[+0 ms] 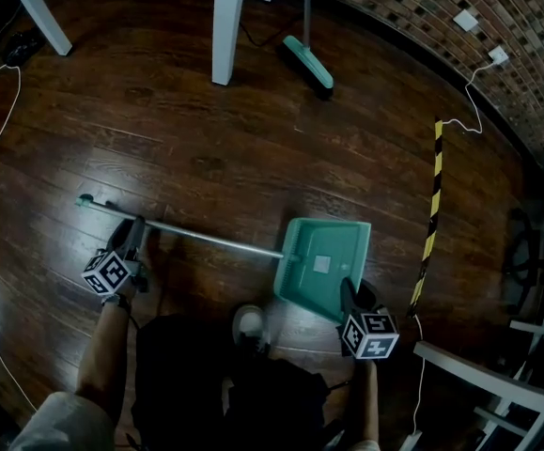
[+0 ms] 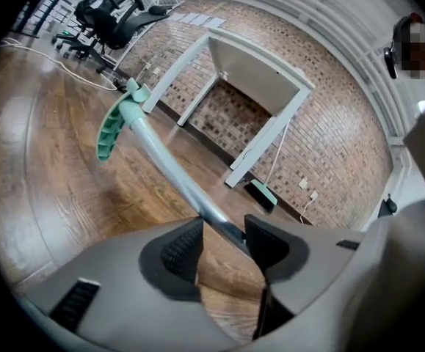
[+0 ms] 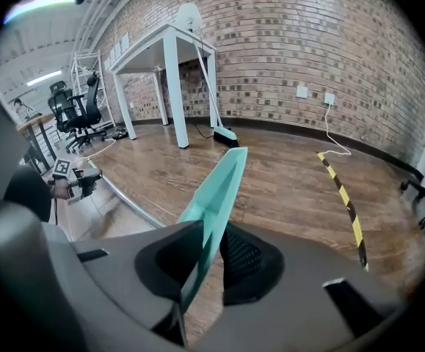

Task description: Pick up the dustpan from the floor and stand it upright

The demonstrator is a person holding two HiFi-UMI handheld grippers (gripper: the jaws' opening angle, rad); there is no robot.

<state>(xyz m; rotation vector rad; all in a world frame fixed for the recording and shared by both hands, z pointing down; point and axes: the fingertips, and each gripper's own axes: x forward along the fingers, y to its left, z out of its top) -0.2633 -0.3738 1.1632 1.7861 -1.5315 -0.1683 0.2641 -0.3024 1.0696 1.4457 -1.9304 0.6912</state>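
Two grippers are working on one dustpan [image 1: 323, 266] lying on the wooden floor [image 1: 206, 130].
The right gripper [image 1: 351, 294] is clenching the pan's near wall; the left gripper [image 1: 135, 228] is straddling its one long handle [image 1: 206, 238], jaws parted and not clamping. One broom [image 1: 309, 64] is leaning farther off.

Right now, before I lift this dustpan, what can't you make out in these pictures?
Left gripper view: the handle runs between the left gripper's jaws; whether both pads press it is unclear.
Head view: the right gripper and its cube cover the dustpan's near edge.
Head view: the broom's stick is cut off by the top edge.
Head view: the pale square inside the dustpan is too small to identify.
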